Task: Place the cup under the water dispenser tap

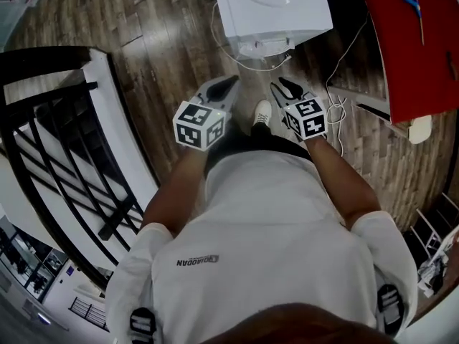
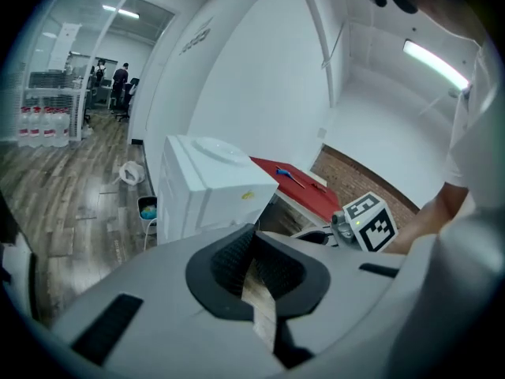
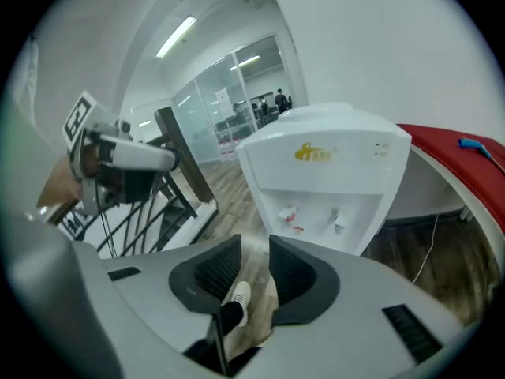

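Note:
No cup shows in any view. The white water dispenser [image 1: 272, 6] stands on the wooden floor straight ahead of me, also in the left gripper view [image 2: 207, 186]. In the right gripper view the dispenser [image 3: 331, 172] shows a red tap [image 3: 288, 214] and a second tap [image 3: 338, 221] in its recess, with nothing beneath them. My left gripper [image 1: 226, 84] [image 2: 252, 239] is held in front of my body, shut, its pads meeting at the tips and empty. My right gripper [image 1: 285, 87] [image 3: 255, 247] points at the dispenser, open by a narrow gap, nothing between its pads.
A red table [image 1: 416, 41] stands to the right with a blue item [image 1: 407, 0] on it. A black stair railing [image 1: 50, 135] runs along the left. White cables [image 1: 337, 113] trail over the floor by my shoe [image 1: 262, 113]. A small bin [image 2: 147, 208] sits beside the dispenser.

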The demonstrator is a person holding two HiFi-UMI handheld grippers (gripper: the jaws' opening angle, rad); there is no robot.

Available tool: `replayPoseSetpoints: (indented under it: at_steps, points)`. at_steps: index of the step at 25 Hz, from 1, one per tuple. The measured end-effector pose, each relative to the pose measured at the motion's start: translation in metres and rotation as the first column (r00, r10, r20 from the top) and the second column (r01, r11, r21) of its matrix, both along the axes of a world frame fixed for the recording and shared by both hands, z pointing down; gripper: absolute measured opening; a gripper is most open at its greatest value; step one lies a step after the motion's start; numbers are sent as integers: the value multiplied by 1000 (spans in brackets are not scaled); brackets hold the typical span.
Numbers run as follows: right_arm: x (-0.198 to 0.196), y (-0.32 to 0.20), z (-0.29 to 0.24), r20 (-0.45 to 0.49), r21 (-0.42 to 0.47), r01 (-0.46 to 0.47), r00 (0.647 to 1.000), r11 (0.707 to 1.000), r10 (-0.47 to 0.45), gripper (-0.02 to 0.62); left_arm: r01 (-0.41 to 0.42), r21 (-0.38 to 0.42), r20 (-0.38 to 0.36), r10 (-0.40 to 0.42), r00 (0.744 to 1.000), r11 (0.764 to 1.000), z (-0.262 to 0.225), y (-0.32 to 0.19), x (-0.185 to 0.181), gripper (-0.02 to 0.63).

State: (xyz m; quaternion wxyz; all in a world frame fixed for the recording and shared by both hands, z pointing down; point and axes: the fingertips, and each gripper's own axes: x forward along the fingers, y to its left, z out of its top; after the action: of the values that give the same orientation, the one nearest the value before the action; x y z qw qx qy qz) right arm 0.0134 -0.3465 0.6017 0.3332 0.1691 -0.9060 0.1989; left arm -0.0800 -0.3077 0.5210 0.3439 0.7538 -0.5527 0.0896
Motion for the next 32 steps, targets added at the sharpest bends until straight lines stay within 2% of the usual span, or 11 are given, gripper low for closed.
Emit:
replayPoseSetpoints:
  at_steps: [2, 5, 9, 11, 15, 17, 23, 27, 30, 32]
  points:
    - [3, -4, -24, 65, -60, -44, 997, 997, 48, 122, 10, 32, 37, -11, 999, 999, -16, 2, 1, -5]
    - [8, -4, -58, 143, -93, -68, 986, 993, 81, 121, 4, 78, 154, -16, 988, 997, -37, 10, 2, -5]
    - [15, 3, -94, 214, -82, -30, 976, 996, 47, 118, 2, 124, 183, -25, 983, 992, -65, 17, 7, -5]
    - [16, 7, -109, 236, -82, -5, 972, 997, 24, 117, 10, 149, 173, -36, 984, 989, -81, 17, 10, -5]
    - [18, 17, -143, 292, -78, 19, 956, 997, 4, 106, 74, 175, 42, -82, 996, 982, -109, 22, 11, -5]
    - [16, 21, -159, 328, -65, 31, 945, 997, -8, 81, 89, 178, 10, -93, 996, 980, -118, 23, 8, -5]
    - [8, 36, -193, 421, -75, 36, 907, 997, -2, 48, 43, 233, 32, -52, 998, 972, -149, 29, 4, -5]
    - [-3, 43, -202, 486, -153, 7, 871, 988, 69, 48, -17, 275, 62, 0, 998, 961, -170, 43, 4, -5]
    - [-22, 56, -216, 529, -180, 45, 847, 983, 58, 48, -70, 273, 79, 50, 996, 959, -174, 59, 0, -5]
    - [-37, 70, -226, 573, -218, 74, 817, 973, 67, 47, -94, 258, 75, 77, 994, 962, -171, 72, -6, -5]
